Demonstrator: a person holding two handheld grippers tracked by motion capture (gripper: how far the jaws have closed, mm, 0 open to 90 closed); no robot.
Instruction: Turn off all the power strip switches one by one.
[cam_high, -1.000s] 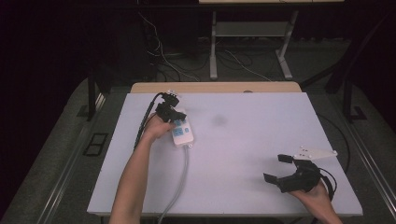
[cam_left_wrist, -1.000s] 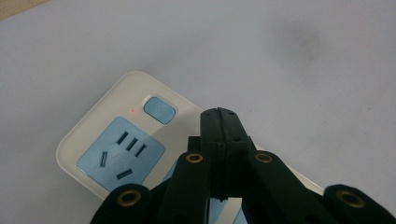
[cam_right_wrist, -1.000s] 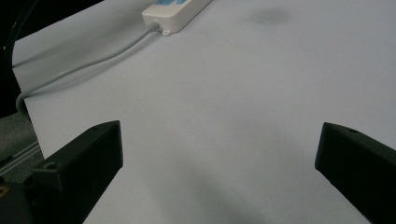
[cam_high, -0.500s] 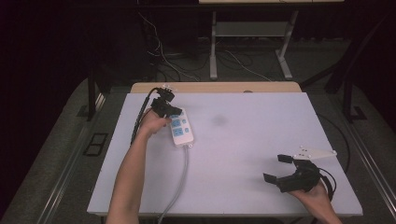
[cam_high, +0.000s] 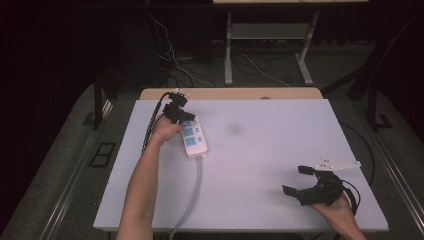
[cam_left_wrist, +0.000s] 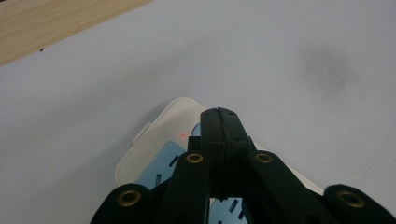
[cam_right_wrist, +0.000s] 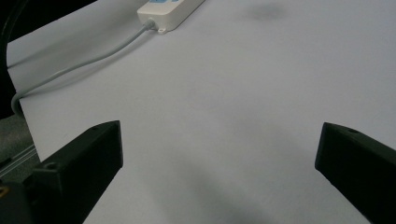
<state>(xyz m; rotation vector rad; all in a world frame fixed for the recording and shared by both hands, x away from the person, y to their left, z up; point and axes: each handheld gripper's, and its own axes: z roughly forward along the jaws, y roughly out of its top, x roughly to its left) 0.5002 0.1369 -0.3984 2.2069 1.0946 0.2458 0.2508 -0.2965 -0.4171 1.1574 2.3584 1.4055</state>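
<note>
Just left claw (cam_left_wrist: 219, 122) over power strip (cam_left_wrist: 154, 149)

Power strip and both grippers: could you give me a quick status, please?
Left gripper shut, tips over power strip. Right gripper open, empty, near table corner. Strip's cord trails off near edge.

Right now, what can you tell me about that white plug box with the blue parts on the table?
The power strip is a white, plastic-looking bar with rounded corners and blue socket panels on top. It lies flat on the table, near the far left corner. A tiny red light glows at its far end in the left gripper view. A grey cord leaves its near end and runs off the table's near edge. The left gripper, jaws shut together, sits over its far end.
</note>
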